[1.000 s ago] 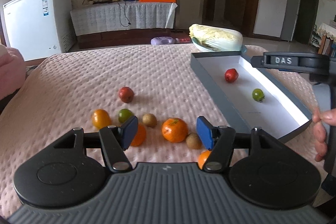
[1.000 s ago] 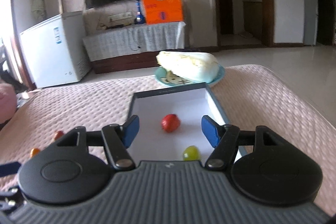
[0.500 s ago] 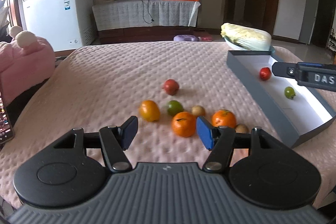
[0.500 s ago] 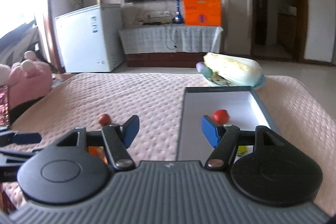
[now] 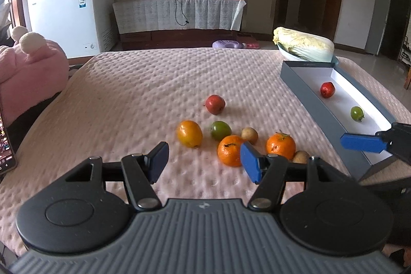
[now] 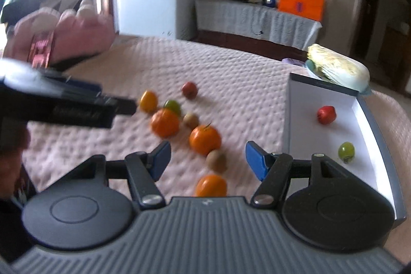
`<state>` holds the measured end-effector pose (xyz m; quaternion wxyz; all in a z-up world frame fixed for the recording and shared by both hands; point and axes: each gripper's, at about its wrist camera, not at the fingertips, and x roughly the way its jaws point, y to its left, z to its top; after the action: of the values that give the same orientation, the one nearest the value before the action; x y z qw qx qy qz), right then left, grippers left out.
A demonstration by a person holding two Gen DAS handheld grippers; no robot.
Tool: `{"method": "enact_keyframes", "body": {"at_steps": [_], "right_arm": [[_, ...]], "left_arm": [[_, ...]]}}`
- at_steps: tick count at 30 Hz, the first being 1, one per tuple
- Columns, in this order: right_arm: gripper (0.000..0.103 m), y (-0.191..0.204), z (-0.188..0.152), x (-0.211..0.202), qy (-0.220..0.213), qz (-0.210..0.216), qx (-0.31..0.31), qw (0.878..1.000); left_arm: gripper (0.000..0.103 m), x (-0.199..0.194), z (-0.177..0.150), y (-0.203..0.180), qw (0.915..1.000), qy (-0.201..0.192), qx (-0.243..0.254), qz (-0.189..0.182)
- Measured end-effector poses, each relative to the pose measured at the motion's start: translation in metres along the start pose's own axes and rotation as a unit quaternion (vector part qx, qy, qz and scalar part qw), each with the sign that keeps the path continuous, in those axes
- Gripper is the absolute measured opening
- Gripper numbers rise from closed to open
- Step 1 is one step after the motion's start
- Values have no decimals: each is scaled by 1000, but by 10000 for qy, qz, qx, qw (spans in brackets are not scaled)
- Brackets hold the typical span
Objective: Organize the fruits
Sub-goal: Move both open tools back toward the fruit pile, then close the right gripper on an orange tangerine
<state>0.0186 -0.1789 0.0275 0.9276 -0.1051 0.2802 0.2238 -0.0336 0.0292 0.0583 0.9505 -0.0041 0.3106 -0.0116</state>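
Note:
Several loose fruits lie on the pink bedspread [image 5: 154, 84]: a red one [image 5: 215, 104], a yellow-orange one [image 5: 189, 133], a green one [image 5: 220, 130], two oranges [image 5: 230, 150] [image 5: 280, 145] and small brown ones [image 5: 249, 134]. A grey box [image 5: 308, 96] with a white floor, at the right, holds a red fruit [image 5: 327, 89] and a green fruit [image 5: 357, 113]. My left gripper [image 5: 204, 162] hovers open and empty, just short of the cluster. My right gripper [image 6: 208, 158] is open above a brown fruit [image 6: 217, 159] and an orange [image 6: 205, 140], left of the box [image 6: 290, 120].
A cabbage on a plate [image 5: 304, 48] sits behind the box. A pink plush toy [image 5: 30, 68] and a phone [image 5: 5, 145] are at the bed's left edge. A white freezer [image 5: 69, 9] and a covered cabinet stand beyond the bed.
My right gripper swung left from above the box to above the fruit cluster, and its view tilted. The left gripper drew back and left, so the fruits now lie ahead and to its right.

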Motion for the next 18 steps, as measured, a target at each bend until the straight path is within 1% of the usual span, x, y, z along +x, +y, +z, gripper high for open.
{"method": "enact_keyframes", "body": {"at_steps": [3, 5, 9, 13, 14, 18], "right_arm": [[65, -2, -6, 3, 173, -36, 8, 9998], [56, -8, -9, 8, 331, -15, 194, 9993], [55, -18, -12, 18, 522, 34, 464, 9976], [54, -12, -16, 27, 737, 53, 376, 9966], [49, -11, -17, 29, 800, 46, 351, 9962], [41, -14, -17, 30, 830, -42, 352, 9959]], "left_arm": [[67, 1, 0, 0, 10000, 10, -8, -20], [67, 2, 1, 1, 10000, 18, -36, -33], [67, 4, 1, -3, 10000, 51, -23, -49], [67, 5, 1, -8, 10000, 46, 64, -61], [67, 5, 1, -8, 9999, 51, 64, -67], [67, 6, 0, -7, 9999, 70, 57, -60]]}}
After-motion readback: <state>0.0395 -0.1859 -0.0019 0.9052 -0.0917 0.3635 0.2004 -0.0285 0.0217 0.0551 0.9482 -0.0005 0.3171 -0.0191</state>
